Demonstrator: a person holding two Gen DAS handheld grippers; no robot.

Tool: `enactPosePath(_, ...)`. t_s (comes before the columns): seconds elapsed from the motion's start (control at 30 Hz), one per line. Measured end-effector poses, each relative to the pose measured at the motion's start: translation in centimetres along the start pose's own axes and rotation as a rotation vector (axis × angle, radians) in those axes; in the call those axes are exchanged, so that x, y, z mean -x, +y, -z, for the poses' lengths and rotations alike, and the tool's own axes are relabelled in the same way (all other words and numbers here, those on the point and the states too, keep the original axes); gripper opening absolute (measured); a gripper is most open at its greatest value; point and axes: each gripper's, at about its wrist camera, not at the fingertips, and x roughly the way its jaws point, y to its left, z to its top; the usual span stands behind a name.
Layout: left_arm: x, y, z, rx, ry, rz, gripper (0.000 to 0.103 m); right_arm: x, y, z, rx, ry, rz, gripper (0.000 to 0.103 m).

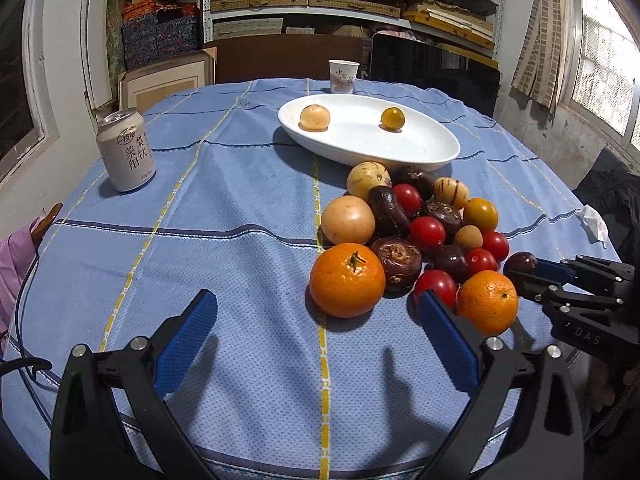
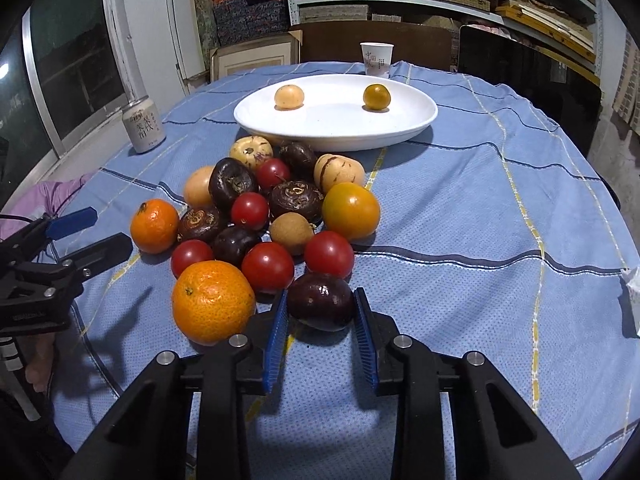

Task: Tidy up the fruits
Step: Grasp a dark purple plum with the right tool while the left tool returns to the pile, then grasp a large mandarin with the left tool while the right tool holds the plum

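Table [image 2: 480, 208]: blue checked cloth. White dish [image 2: 336, 128] at the far side holds two small fruits; the fruit pile [image 2: 260, 216] lies between dish and grippers.

Right gripper [image 2: 321, 308]: jaws closed to the flanks of a dark plum [image 2: 320, 306] at the pile's near edge, pads touching both sides; plum apparently on the cloth. Dish lies straight ahead, beyond the pile.

Left gripper [image 1: 316, 320]: wide open, empty, an orange [image 1: 347, 279] just ahead. Right arm is nearer the plum.
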Motion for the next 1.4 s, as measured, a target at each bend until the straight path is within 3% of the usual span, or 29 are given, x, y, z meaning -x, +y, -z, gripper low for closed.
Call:
enactPosePath(0.2, -1.4, -0.7, -0.8, -0.039, 0.046, -0.003, 0.098, 0.2, -0.3, 0.0, -0.009, -0.009, -0.026, 0.033)
enactPosePath(0.33, -2.5, -0.5, -1.2, -0.032, 0.093, 0.045, 0.098, 0.1, -0.5, 0.0, -0.02, -0.006, -0.031, 0.033)
enactPosePath(0.53, -3.8, -0.6, -1.8, -0.045, 0.131, -0.002, 0.097, -0.2, -0.5, 0.0, -0.021, 0.007, -0.035, 0.033)
enactPosePath(0.6, -4.3, -0.8, -2.0, -0.062, 0.144, -0.027, 0.086, -0.2, -0.5, 0.0, -0.025, 0.008, -0.035, 0.033)
enactPosePath(0.63, -4.5, -1.0, -2.1, -0.07, 0.152, -0.031, 0.085, -0.2, -0.5, 0.0, -0.026, 0.007, -0.036, 0.033)
enactPosePath(0.97, -4.6, -0.7, -2.1, -0.06, 0.152, -0.03, 0.085, -0.2, -0.5, 0.0, -0.027, 0.006, -0.035, 0.033)
enactPosePath(1.03, -4.5, -0.7, -2.1, -0.061, 0.149, -0.021, 0.076, -0.2, -0.5, 0.0, -0.027, 0.005, -0.036, 0.033)
enactPosePath(1.13, -4.7, -1.0, -2.1, -0.069, 0.155, -0.007, 0.048, -0.1, -0.6, 0.0, -0.032, 0.004, -0.038, 0.033)
enactPosePath(1.4, -4.3, -0.3, -2.0, -0.031, 0.138, -0.011, 0.045, -0.2, -0.7, 0.0, -0.035, 0.003, -0.039, 0.033)
